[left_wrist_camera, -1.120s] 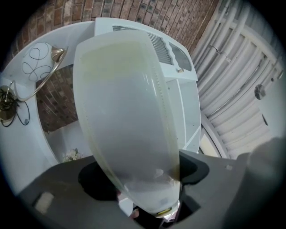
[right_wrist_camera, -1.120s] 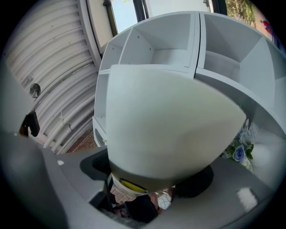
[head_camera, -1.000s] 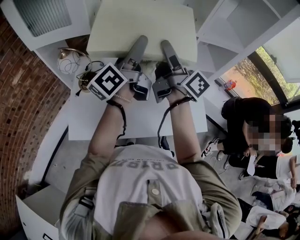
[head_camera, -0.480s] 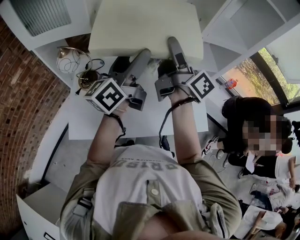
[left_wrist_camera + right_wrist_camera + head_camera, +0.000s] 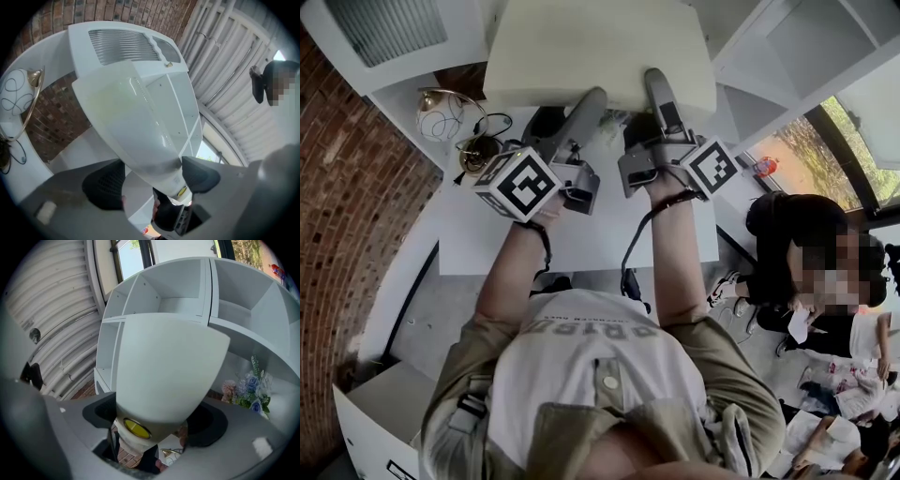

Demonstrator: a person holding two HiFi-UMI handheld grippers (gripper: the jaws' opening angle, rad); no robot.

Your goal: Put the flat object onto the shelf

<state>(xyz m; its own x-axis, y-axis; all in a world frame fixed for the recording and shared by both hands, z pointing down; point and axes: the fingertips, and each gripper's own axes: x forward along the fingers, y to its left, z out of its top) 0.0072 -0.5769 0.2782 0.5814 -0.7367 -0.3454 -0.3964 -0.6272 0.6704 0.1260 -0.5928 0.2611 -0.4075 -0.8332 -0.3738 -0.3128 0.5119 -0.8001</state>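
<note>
A white counter runs across the middle, with a brick wall on the left and a white unit with a grille at the far left. On the counter's far left corner stands a white globe with a gold ring and black scribbled lines, and a dark cable loops just beside it. A white shelf with open square compartments rises at the far right. A bunch of pale blue and pink flowers shows low on its right side, under one of its boards. A person sits on the floor to the right, near a window. The flat object, a pale cream board, is held up over the far edge of the counter, with the shelf behind and to the right of it. A round yellow spot sits under its near end. The left gripper grasps the board's near edge on the left. Its jaws are closing, with the board filling the gap between the pads. The right gripper grasps the same edge just to the right. Its jaws are opening, and the board sits between them, touching both pads.
</note>
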